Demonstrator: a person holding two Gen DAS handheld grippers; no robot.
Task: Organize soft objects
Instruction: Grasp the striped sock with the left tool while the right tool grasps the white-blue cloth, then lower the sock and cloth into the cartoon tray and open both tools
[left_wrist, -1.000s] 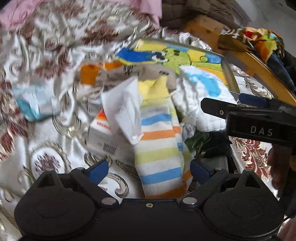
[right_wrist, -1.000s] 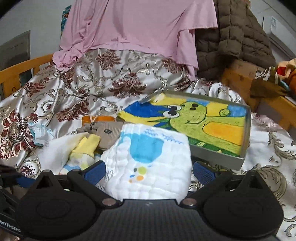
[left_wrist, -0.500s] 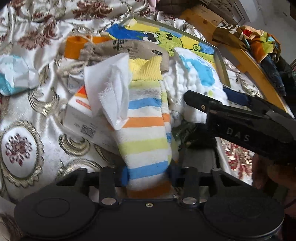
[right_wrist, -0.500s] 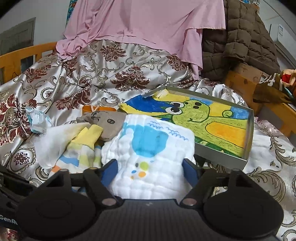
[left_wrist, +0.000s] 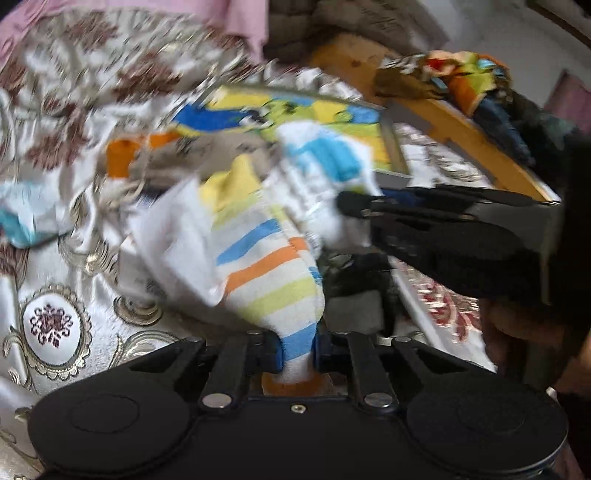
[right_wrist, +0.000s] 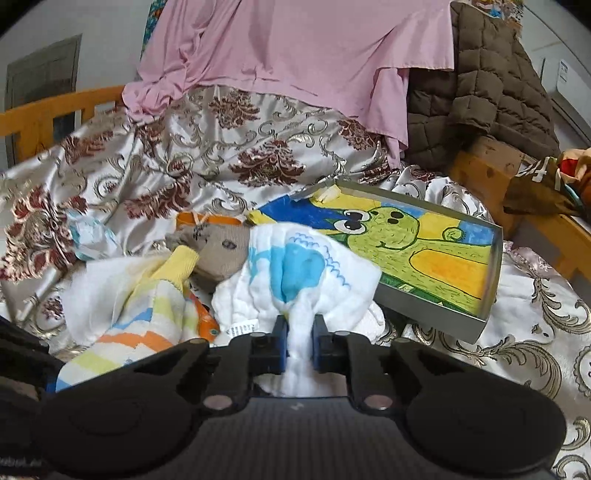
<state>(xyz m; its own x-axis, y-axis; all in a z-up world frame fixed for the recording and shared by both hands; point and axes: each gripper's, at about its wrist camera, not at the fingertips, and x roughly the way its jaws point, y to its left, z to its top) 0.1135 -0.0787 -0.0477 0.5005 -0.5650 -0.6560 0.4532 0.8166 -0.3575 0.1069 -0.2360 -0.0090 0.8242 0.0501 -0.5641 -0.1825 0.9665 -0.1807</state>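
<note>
A bed covered by a shiny cream bedspread (right_wrist: 236, 155) with maroon and gold flourishes fills the room's middle, with orange wooden rails (right_wrist: 55, 110) at its sides. A pink sheet (right_wrist: 295, 48) and a brown quilted jacket (right_wrist: 480, 85) are heaped at the far end, and a crumpled blue-and-white wrapper (right_wrist: 88, 236) lies on the spread to the left.

A shallow grey tray (right_wrist: 436, 314) rests tilted on the bed; its floor shows a drawing of a green frog on yellow and blue. The corner of a white cloth laps against its near edge.

In front of the tray is a pile of soft things: a tan sock (right_wrist: 221, 251) over something orange, a white tissue (right_wrist: 96, 284), and a striped sock (left_wrist: 266, 273) with a yellow cuff. The left claw (left_wrist: 297, 354) is clamped on the toe end of that striped sock. The right claw (right_wrist: 299, 343) is squeezed tight on a bunched fold of the white muslin cloth (right_wrist: 295, 269) with its blue print, just beside the sock.
</note>
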